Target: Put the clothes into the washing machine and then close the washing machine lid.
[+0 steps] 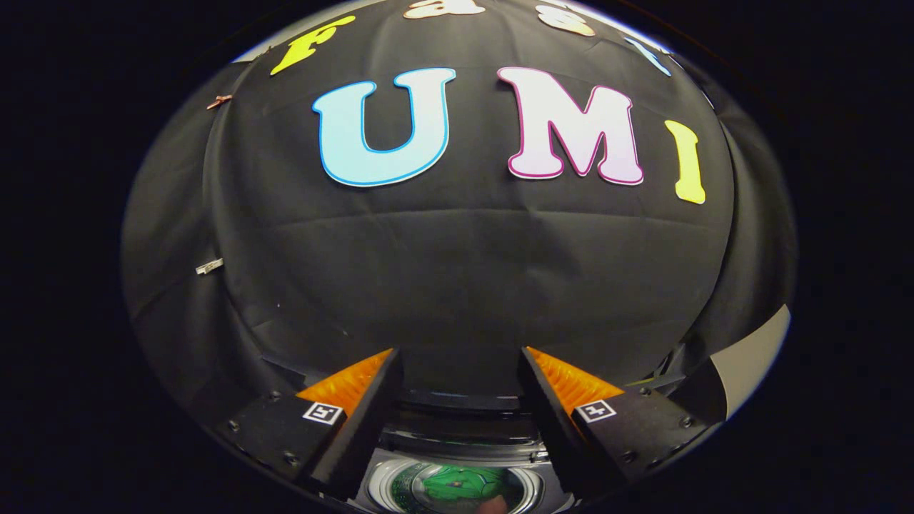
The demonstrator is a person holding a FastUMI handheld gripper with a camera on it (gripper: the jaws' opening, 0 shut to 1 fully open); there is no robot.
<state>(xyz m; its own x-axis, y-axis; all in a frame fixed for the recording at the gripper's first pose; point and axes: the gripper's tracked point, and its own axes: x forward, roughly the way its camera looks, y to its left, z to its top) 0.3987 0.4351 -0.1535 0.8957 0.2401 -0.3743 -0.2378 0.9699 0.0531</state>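
The gripper has its fingers spread wide with nothing between them, aimed at the booth wall. Below and between the fingers sits the washer, its drum open, green clothes lying inside.

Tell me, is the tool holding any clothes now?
No, the tool is open with nothing between its fingers; a green cloth lies inside the washer drum below.

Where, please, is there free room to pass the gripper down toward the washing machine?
The gap between the open gripper fingers is free, nothing held; below it lies the round silver-rimmed washing machine drum. Its middle is taken up by green clothes. Beyond the fingers hangs the black cloth wall, leaving open air ahead.
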